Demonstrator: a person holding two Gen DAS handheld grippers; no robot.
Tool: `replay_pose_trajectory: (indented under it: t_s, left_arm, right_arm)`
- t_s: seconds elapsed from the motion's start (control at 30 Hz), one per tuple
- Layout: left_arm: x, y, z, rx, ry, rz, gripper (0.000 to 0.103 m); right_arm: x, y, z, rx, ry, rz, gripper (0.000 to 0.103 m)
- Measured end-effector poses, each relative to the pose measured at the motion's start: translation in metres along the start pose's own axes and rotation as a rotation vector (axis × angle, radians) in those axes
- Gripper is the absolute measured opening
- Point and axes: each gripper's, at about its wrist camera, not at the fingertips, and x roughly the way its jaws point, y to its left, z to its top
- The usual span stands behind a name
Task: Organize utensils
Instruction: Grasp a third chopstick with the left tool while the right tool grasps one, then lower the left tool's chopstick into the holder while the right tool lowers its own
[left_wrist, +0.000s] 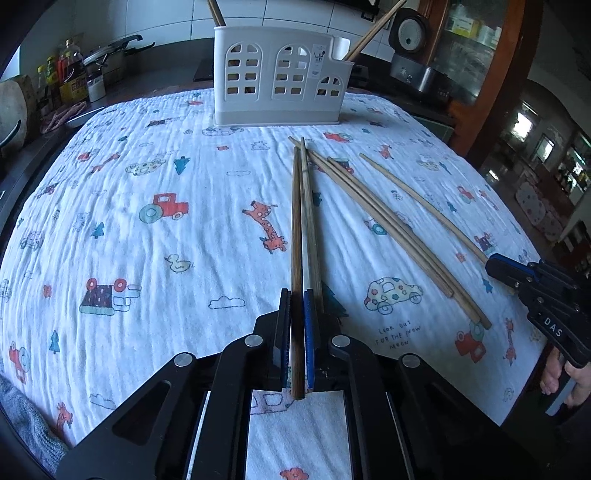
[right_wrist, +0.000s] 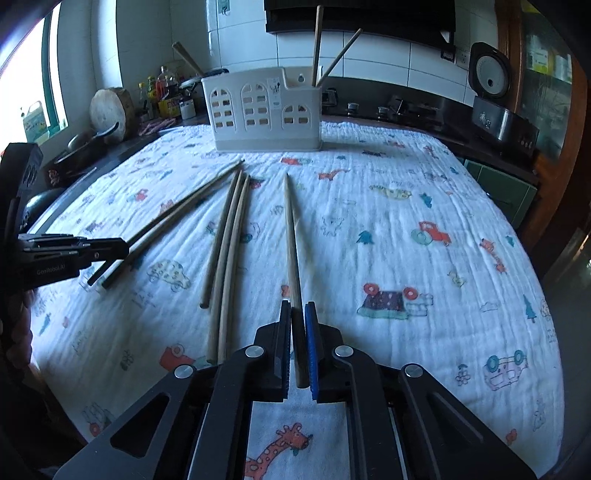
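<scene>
The left gripper (left_wrist: 297, 295) pinched a dark chopstick (left_wrist: 296, 229) and the right gripper (right_wrist: 298, 308) a pale chopstick (right_wrist: 291, 236), each near its butt end. Each would best lift level before swinging to the white holder (right_wrist: 258, 110) at twelve o'clock. Loose chopsticks (right_wrist: 225, 240) lay between the two grippers, while open cloth (right_wrist: 406, 221) spread toward three o'clock.

Left black two-finger tool (left_wrist: 296, 295) angled downward, jaws drawn in tight, blue-edged pads (left_wrist: 308, 325) pressing on what lies between them; from the right wrist view, seen side-on at the left edge (right_wrist: 110, 254), pointing rightward, low over the table. Right black two-finger tool (right_wrist: 297, 306) likewise tilted down, jaws closed narrow, ribbed blue pads (right_wrist: 312, 343) clamping inward; from the left wrist view, seen at the right edge (left_wrist: 495, 264), pointing left. Fingers of a hand (left_wrist: 554, 376) wrapped round the right tool's handle.
</scene>
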Motion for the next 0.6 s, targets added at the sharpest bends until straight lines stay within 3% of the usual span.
replay_pose_trajectory:
  t_s: [0.37, 0.6]
  left_arm:
    - [-0.071, -0.002, 0.042, 0.053, -0.174, -0.014, 0.006]
    - [-0.088, 0.002, 0.085, 0.063, -0.234, -0.034, 0.006]
  right_arm:
    - [-0.064, 0.008, 0.058, -0.037, -0.188, 0.005, 0.007]
    - [-0.071, 0.013, 0.109, -0.068, -0.224, 0.019, 0.007]
